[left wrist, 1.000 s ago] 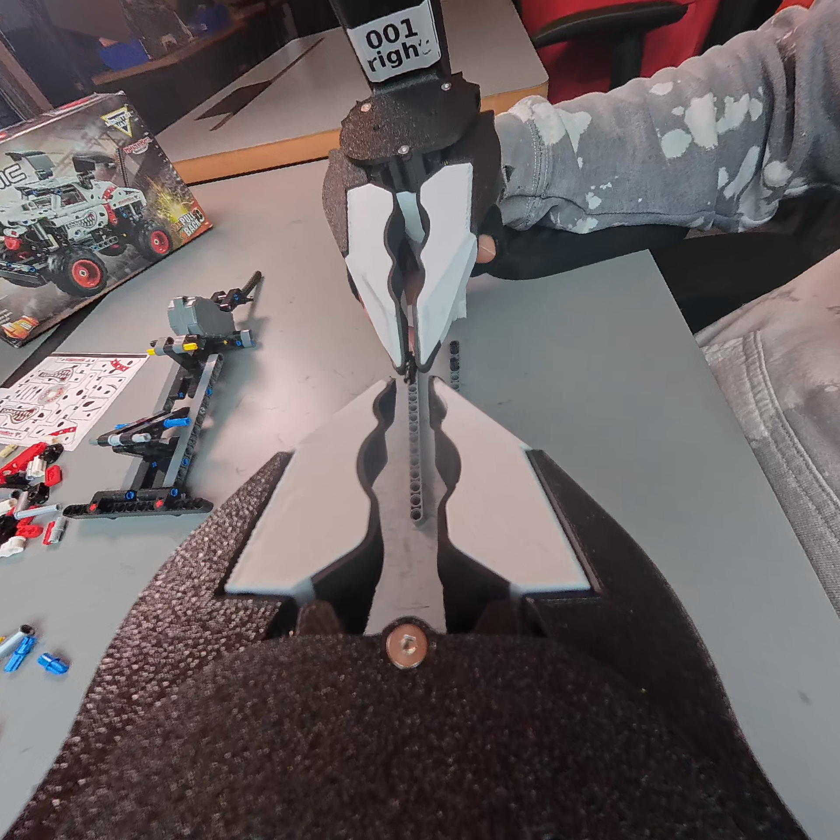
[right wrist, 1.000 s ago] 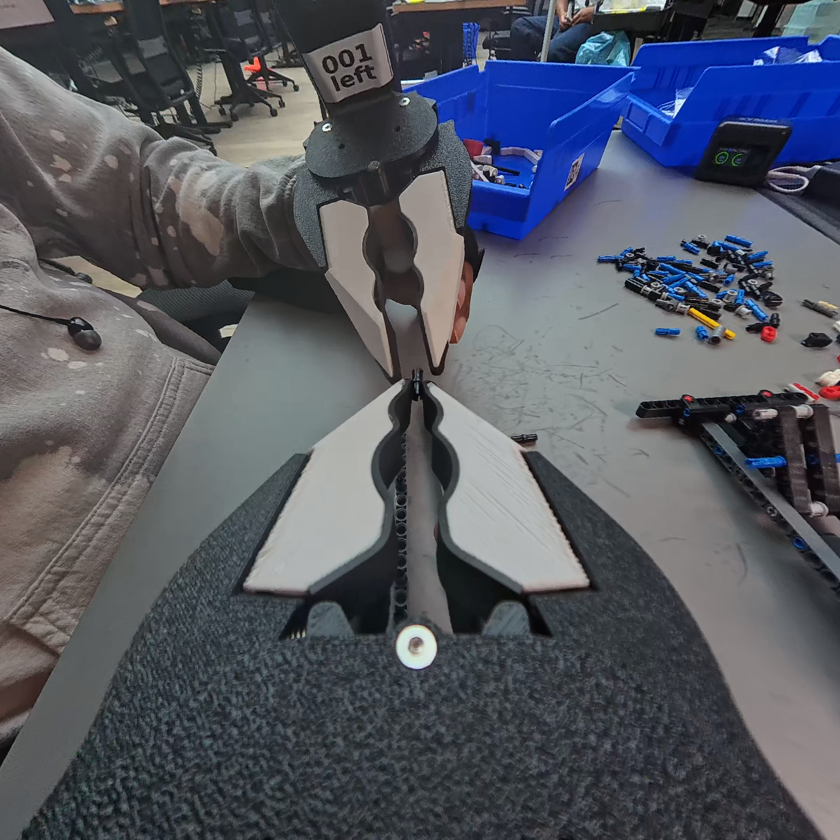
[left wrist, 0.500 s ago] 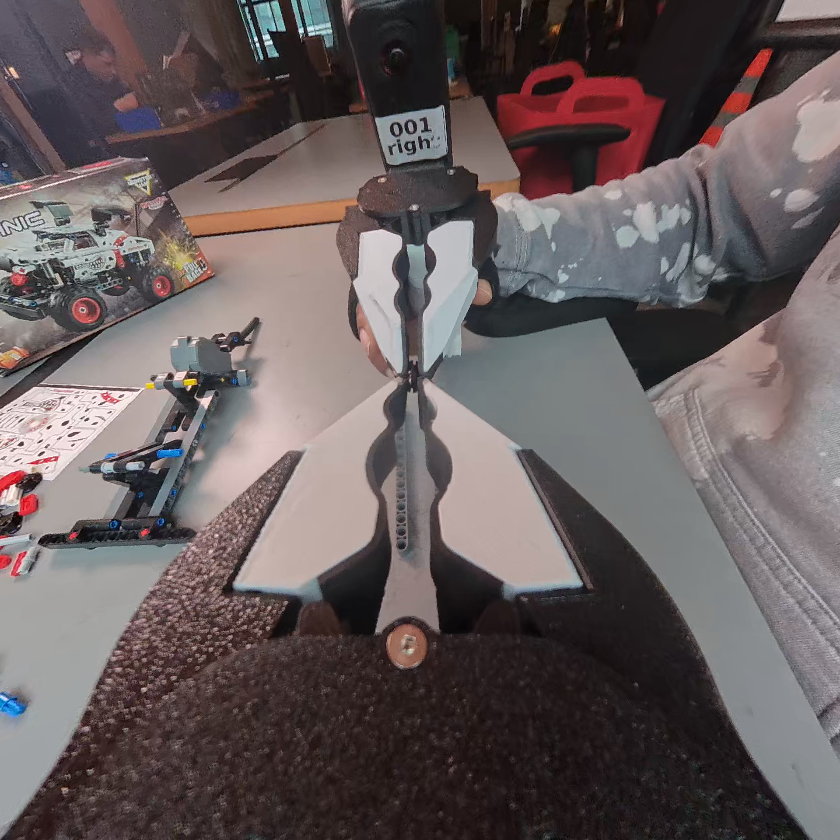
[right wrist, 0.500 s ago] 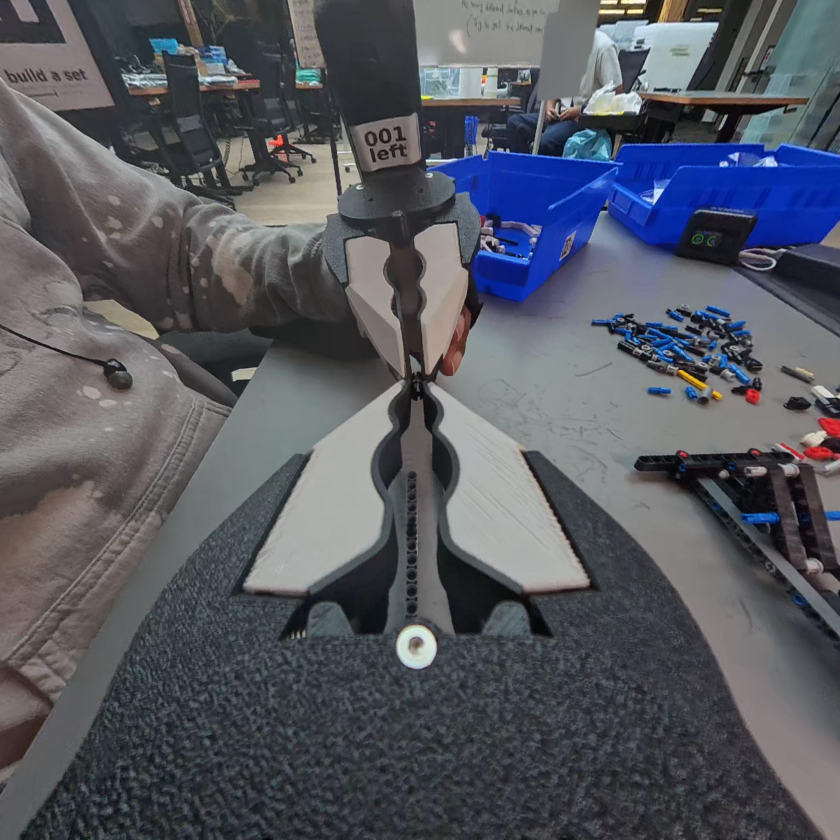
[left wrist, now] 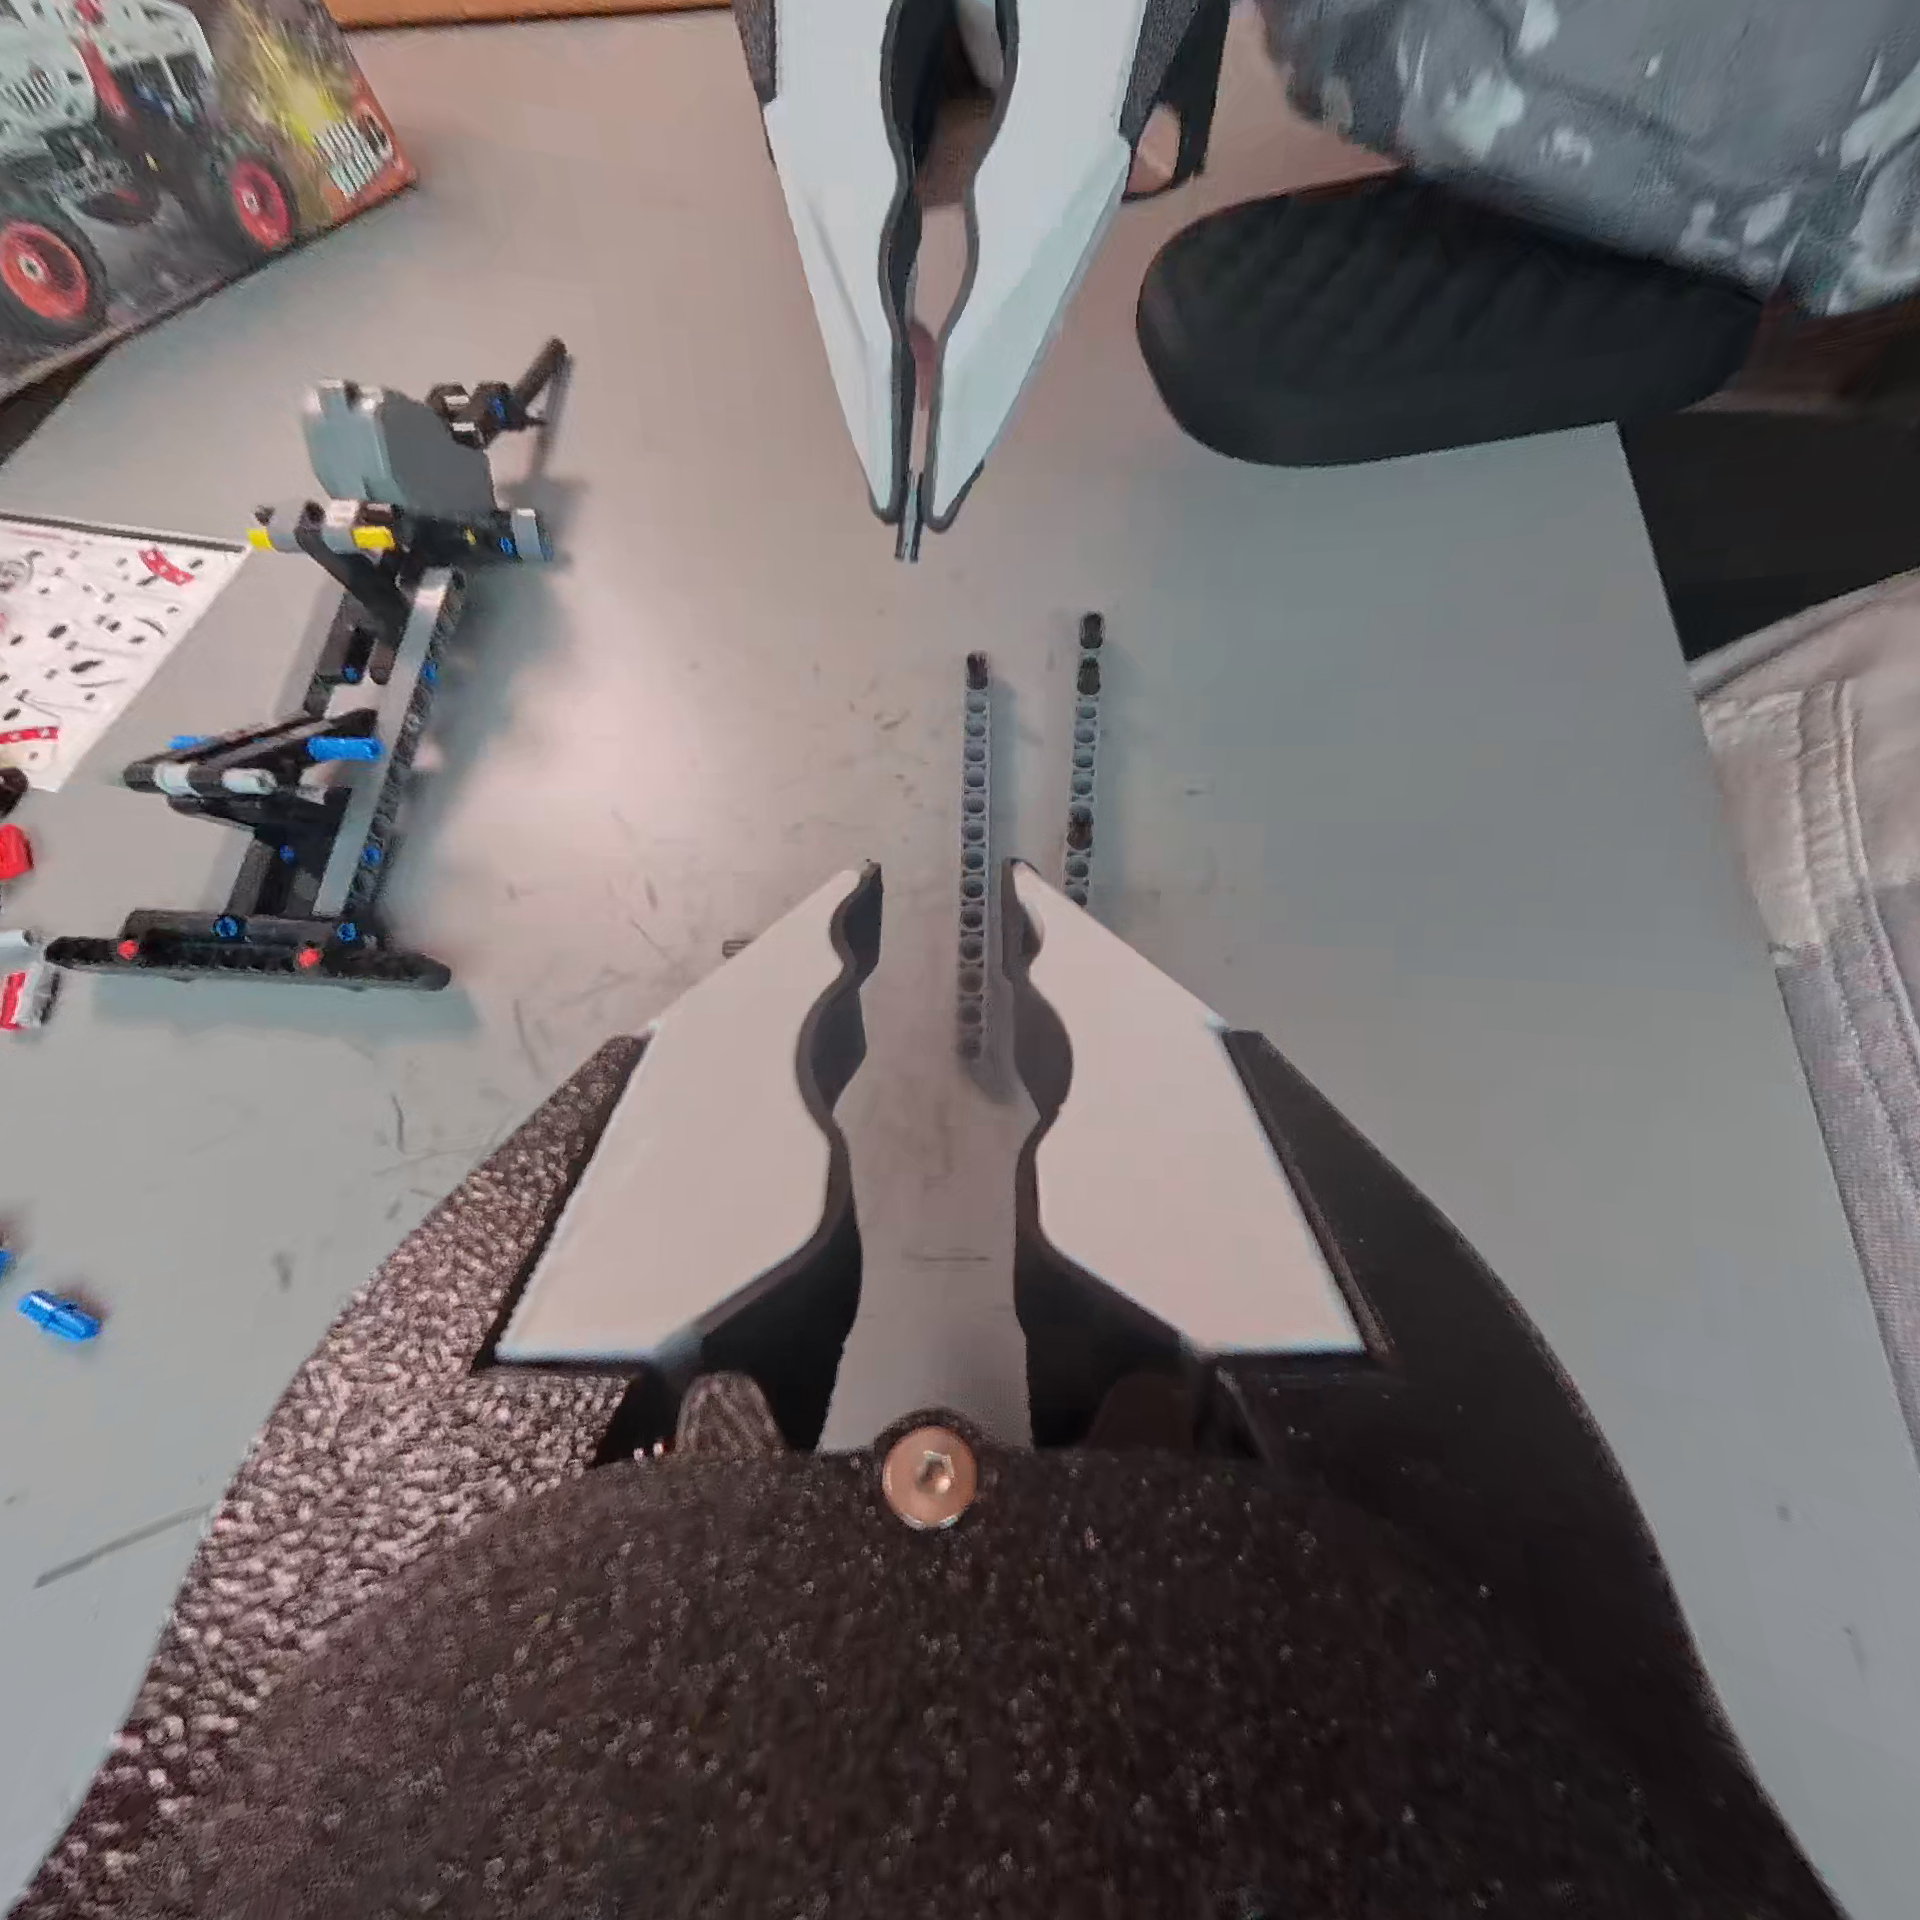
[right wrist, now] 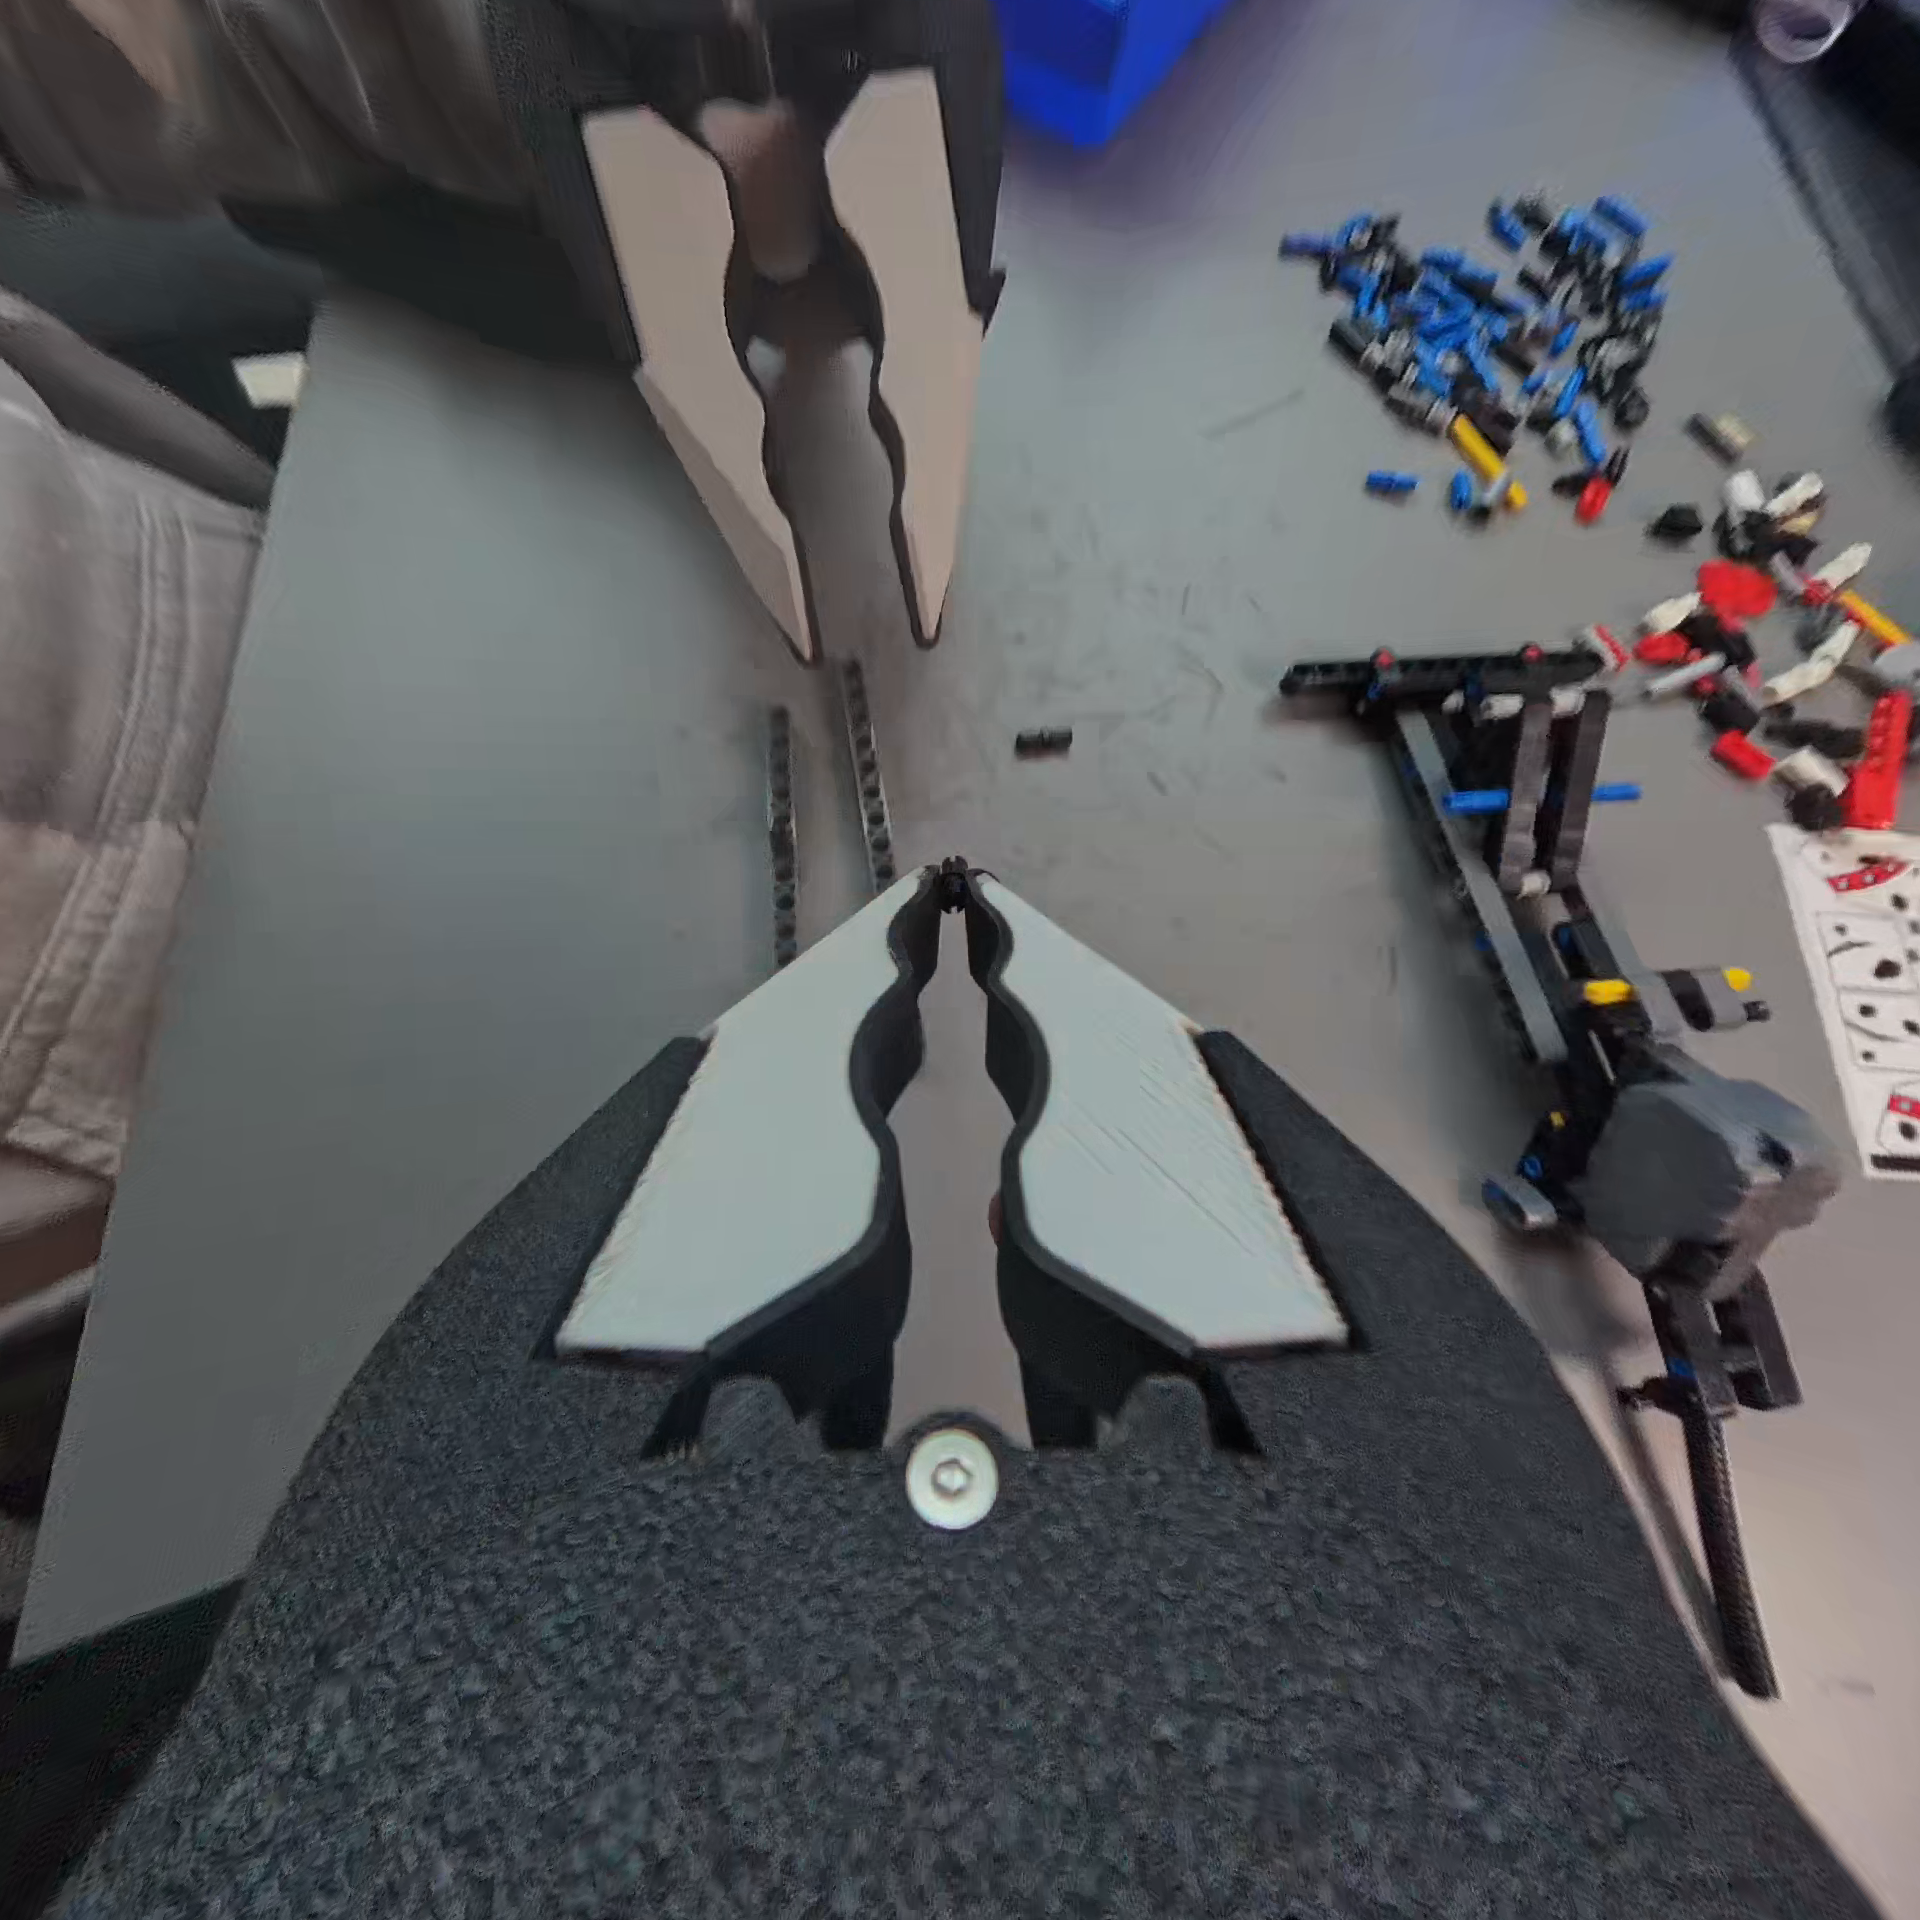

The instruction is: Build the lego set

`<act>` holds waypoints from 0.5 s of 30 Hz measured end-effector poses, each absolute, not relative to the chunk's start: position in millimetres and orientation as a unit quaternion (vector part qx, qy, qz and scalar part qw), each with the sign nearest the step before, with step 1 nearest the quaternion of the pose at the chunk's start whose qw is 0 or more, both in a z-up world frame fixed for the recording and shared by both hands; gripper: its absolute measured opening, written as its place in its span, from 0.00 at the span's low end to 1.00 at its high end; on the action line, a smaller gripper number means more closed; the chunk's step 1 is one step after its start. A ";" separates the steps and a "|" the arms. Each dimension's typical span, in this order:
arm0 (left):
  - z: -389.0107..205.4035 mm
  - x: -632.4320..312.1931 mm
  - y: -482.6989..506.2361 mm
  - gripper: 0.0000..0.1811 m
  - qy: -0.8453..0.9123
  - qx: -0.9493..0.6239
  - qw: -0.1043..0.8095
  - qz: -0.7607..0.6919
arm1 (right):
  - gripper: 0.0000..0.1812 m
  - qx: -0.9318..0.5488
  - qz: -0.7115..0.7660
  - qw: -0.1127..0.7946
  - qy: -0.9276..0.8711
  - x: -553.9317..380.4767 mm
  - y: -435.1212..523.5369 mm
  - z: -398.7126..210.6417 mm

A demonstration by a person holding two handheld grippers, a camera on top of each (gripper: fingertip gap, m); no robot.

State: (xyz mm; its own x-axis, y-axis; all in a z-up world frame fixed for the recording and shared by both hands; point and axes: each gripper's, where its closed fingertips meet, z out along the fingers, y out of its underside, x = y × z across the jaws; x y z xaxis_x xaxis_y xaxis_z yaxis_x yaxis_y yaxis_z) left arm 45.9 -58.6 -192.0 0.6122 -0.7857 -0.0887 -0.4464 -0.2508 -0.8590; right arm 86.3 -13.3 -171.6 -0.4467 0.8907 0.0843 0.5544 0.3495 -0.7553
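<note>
My left gripper point(left wrist: 943, 871) is open and empty, just above the grey table point(left wrist: 1351, 935). A long grey beam point(left wrist: 975, 790) lies on the table between its fingertips, close to the right finger. A second long beam point(left wrist: 1083, 748) lies parallel just to its right. Both beams show in the right wrist view point(right wrist: 868, 769) point(right wrist: 779, 821). My right gripper point(right wrist: 951, 883) is shut on a small black pin point(right wrist: 951, 881) and faces the left gripper point(right wrist: 868, 639) over the beams. It shows at the top of the left wrist view point(left wrist: 912, 514) with the pin tip point(left wrist: 910, 535) sticking out.
The part-built black and grey chassis point(left wrist: 343, 727) point(right wrist: 1538, 831) stands to the side. A pile of blue and black pins point(right wrist: 1486, 332), red and white parts point(right wrist: 1766, 644), a loose black pin point(right wrist: 1042, 741), a sticker sheet point(right wrist: 1860, 987) and the set's box point(left wrist: 156, 156) lie around. The table edge is near the person's lap. About 7 centimeters separates my left fingertips from my right.
My left gripper has opened and let go of the long grey beam, which now lies on the table beside the other beam. Both grippers have tilted down toward the table and drawn apart.
</note>
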 end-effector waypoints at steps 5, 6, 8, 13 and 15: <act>-219.4 41.5 -60.0 0.13 0.414 -0.805 0.393 -0.159 | 0.02 -0.448 0.207 0.140 -0.858 96.2 -13.5 -199.3; -225.6 38.7 -60.7 0.13 0.418 -0.812 0.381 -0.148 | 0.02 -0.443 0.187 0.120 -0.869 96.6 -15.3 -204.9; -235.4 34.6 -63.0 0.11 0.424 -0.820 0.361 -0.133 | 0.02 -0.432 0.153 0.095 -0.884 95.1 -17.7 -213.9; -236.6 34.8 -64.4 0.10 0.428 -0.818 0.360 -0.130 | 0.02 -0.424 0.114 0.057 -0.897 94.0 -22.1 -224.6; -236.9 35.6 -65.4 0.08 0.431 -0.817 0.359 -0.132 | 0.02 -0.424 0.106 0.050 -0.898 94.0 -22.3 -225.3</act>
State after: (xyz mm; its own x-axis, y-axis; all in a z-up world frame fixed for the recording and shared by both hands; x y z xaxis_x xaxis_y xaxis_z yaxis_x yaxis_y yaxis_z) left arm 35.6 -65.4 -236.9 0.5937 -0.7992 -0.0935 -0.6096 -0.3709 -0.7006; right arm 94.0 -22.3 -225.3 -0.6353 0.7722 -0.0008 0.7511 0.6177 -0.2331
